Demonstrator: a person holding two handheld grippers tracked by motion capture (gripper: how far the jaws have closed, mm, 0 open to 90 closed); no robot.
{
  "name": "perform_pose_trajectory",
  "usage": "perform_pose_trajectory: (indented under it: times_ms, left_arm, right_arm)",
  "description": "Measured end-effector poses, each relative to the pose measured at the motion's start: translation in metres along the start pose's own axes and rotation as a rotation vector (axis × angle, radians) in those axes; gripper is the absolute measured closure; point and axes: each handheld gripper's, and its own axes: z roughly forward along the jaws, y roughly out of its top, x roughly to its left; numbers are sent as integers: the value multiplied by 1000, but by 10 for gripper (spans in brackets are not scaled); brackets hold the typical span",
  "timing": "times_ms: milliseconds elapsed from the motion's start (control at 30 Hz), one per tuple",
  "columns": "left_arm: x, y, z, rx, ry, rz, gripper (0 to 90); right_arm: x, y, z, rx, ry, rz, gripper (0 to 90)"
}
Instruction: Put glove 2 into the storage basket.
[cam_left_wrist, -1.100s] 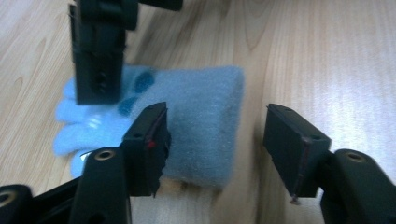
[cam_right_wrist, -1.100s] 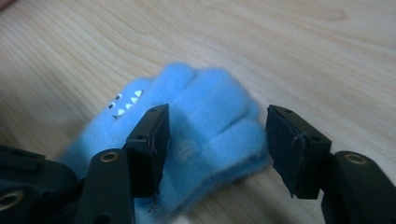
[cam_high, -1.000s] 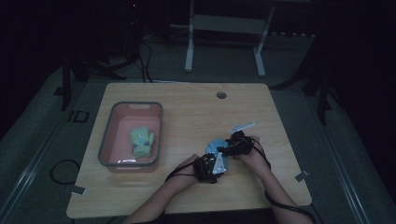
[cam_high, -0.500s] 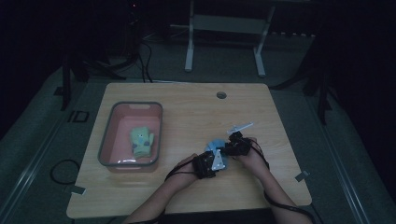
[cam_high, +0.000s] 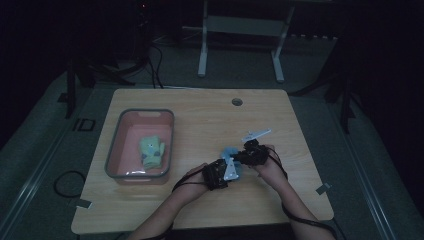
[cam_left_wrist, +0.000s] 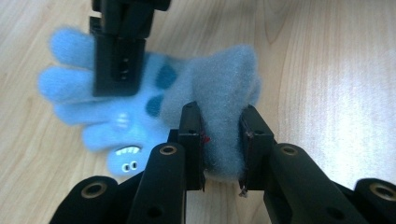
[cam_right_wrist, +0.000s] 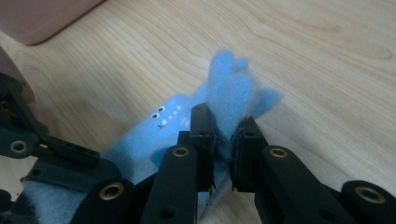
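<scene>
Blue fleece glove (cam_left_wrist: 140, 107), no legible writing, pinched by both tools.

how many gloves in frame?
2. The blue glove lies on the table, pinched by the left tongs and right tongs. The green glove lies in the pink bin.

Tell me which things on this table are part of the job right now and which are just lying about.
In the job:
- blue glove
- left gripper, shut on its grey cuff
- right gripper, shut on its finger end

Lying about:
- pink bin
- green glove inside it
</scene>
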Motion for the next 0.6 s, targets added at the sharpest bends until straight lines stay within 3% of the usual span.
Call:
perform_pose_trajectory:
  times_ms: [267,600]
  left_arm:
    - [4,5,-23,16,36,35,759]
    - [16,4,-49,47,65,41,758]
  right_arm:
    - [6,14,-12,-43,45,11,823]
    - [21,43,-18,-77,66,-13,827]
